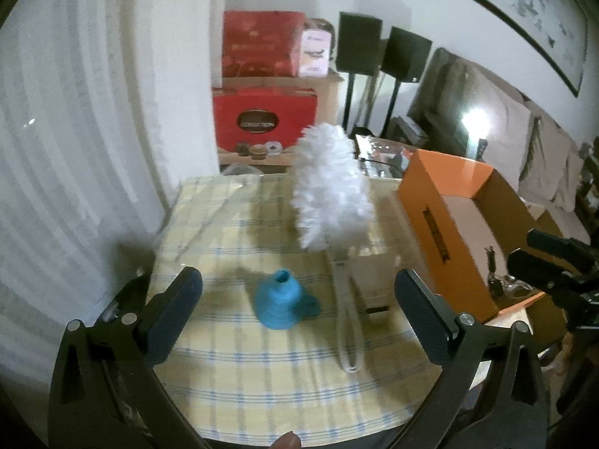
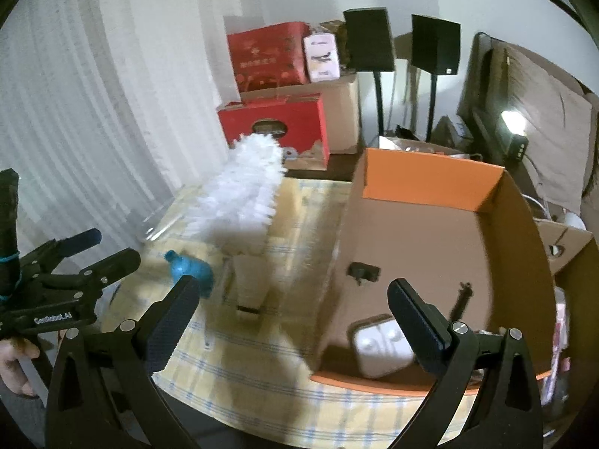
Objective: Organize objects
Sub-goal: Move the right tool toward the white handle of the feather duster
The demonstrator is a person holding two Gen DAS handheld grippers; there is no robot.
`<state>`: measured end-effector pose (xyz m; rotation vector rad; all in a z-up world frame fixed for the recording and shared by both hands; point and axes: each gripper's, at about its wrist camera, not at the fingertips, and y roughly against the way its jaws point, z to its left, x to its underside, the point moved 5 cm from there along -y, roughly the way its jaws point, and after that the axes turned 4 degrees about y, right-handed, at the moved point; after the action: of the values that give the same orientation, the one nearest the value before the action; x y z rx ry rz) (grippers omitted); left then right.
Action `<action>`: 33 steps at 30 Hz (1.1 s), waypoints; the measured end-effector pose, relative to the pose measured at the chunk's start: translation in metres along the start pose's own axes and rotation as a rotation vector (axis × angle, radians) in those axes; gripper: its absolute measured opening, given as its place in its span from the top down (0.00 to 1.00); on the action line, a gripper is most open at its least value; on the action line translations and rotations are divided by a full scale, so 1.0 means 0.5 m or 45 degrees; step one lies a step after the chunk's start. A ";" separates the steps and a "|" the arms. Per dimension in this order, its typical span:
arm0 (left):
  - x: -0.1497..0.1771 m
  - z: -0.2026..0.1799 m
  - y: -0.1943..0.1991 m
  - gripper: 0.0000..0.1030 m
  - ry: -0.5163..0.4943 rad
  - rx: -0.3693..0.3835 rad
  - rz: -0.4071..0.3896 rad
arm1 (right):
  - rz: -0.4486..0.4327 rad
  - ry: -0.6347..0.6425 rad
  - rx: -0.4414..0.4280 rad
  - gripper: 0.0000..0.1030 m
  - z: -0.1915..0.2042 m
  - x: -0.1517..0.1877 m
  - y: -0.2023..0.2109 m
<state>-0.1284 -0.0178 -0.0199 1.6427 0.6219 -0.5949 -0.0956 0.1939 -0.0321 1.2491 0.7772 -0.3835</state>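
Observation:
My left gripper is open over the checked tablecloth, with nothing between its fingers. Just ahead of it stands a small blue funnel-shaped piece. To its right a white fluffy brush tilts up over a small beige box, its looped handle on the cloth. My right gripper is open and empty at the near left corner of the orange cardboard box. Inside the box lie a white case and small dark items.
The table's near edge runs just under both grippers. A white curtain hangs on the left. Behind the table are red cartons, cardboard boxes, two black speakers on stands and a dark screen. A hand holds the left gripper.

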 end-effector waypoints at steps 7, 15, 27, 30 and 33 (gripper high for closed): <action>0.014 0.052 -0.017 0.00 0.027 -0.017 -0.015 | -0.004 -0.009 -0.056 0.05 0.035 -0.002 -0.023; 0.035 0.079 -0.061 0.01 0.044 -0.007 0.021 | 0.049 0.012 -0.100 0.17 0.071 0.006 -0.070; 0.106 0.049 -0.098 0.09 0.054 0.121 0.111 | 0.081 0.000 -0.162 0.27 0.096 -0.005 -0.130; 0.133 0.031 -0.112 0.15 0.066 0.174 0.156 | 0.091 0.002 -0.189 0.39 0.107 -0.007 -0.145; 0.152 0.021 -0.129 0.19 0.068 0.200 0.197 | 0.123 -0.015 -0.242 0.51 0.122 0.004 -0.164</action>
<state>-0.1183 -0.0137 -0.1195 1.8405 0.4910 -0.4979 -0.1286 0.1123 -0.0842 1.1003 0.7230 -0.2329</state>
